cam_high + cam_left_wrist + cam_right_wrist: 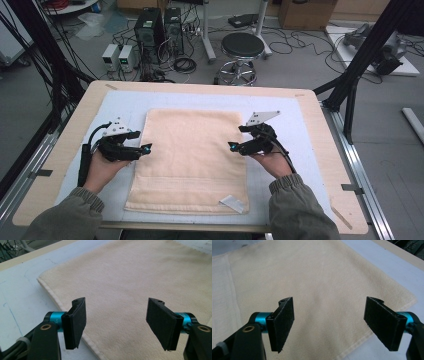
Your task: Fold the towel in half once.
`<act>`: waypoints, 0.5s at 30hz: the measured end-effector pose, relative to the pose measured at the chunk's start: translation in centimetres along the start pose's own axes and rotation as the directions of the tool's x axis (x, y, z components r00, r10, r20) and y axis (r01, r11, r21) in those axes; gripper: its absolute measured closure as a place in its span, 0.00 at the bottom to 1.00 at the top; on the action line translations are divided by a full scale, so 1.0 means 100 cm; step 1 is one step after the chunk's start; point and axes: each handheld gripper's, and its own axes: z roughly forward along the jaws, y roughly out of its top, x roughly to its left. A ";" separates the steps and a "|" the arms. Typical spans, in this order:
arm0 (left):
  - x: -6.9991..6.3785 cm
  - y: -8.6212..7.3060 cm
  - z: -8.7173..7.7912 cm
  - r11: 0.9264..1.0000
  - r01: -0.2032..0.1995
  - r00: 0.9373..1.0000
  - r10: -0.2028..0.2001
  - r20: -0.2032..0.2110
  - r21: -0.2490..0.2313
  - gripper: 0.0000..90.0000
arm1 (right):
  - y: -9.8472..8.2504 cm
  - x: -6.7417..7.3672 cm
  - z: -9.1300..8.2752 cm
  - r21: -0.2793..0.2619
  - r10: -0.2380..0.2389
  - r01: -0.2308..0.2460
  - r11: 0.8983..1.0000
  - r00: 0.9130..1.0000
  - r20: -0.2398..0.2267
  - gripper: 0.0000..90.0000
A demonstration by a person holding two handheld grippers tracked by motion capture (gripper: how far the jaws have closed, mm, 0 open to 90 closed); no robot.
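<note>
Terrycloth is what lies under both hands: a cream, rectangular, folded cotton towel (190, 157) rests flat on the pale blue mat (120, 102) that covers the light wooden tabletop (70, 135). Its pile looks soft and nubbly, with a plainer woven band across the near end and a stitched hem running along its edges. A small white label (233, 202) sits at its near right corner.

At the left, the left claw (146, 147), black with turquoise collars, hovers at the towel's left edge, about halfway along it. In the left gripper view its flat black pads (77, 320) stand wide apart with nothing between them, the hemmed edge passing under the left pad.

The towel's long axis runs from the near side of the tabletop to the far side, with its short ends facing the person and the stool beyond. It lies roughly square to the mat, its near end slightly wider than its far end.

At the right, the right claw (232, 146) hovers at the towel's right edge, pointing inward towards the other. Its jaws also stand wide and empty, the right pad (384, 323) over the towel's edge.
</note>
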 end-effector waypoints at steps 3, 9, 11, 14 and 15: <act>0.000 0.000 0.000 1.000 0.003 1.000 -0.003 -0.001 -0.002 0.37 | -0.001 -0.001 0.001 -0.001 -0.004 0.004 1.000 1.000 -0.004 0.26; 0.003 0.000 -0.001 1.000 0.014 1.000 -0.014 0.001 -0.015 0.37 | -0.001 0.000 0.003 0.007 -0.011 0.011 1.000 1.000 -0.002 0.26; 0.005 -0.001 -0.001 1.000 0.021 1.000 -0.021 -0.003 -0.013 0.37 | -0.001 0.000 0.005 0.011 -0.009 0.009 1.000 1.000 -0.004 0.25; 0.007 -0.002 0.002 1.000 0.030 1.000 -0.030 0.002 -0.005 0.37 | -0.003 0.001 0.008 0.016 -0.006 0.007 1.000 1.000 -0.009 0.25; 0.007 -0.002 0.002 1.000 0.028 1.000 -0.028 0.005 0.001 0.37 | -0.004 0.001 0.009 0.024 -0.006 0.006 1.000 1.000 -0.011 0.25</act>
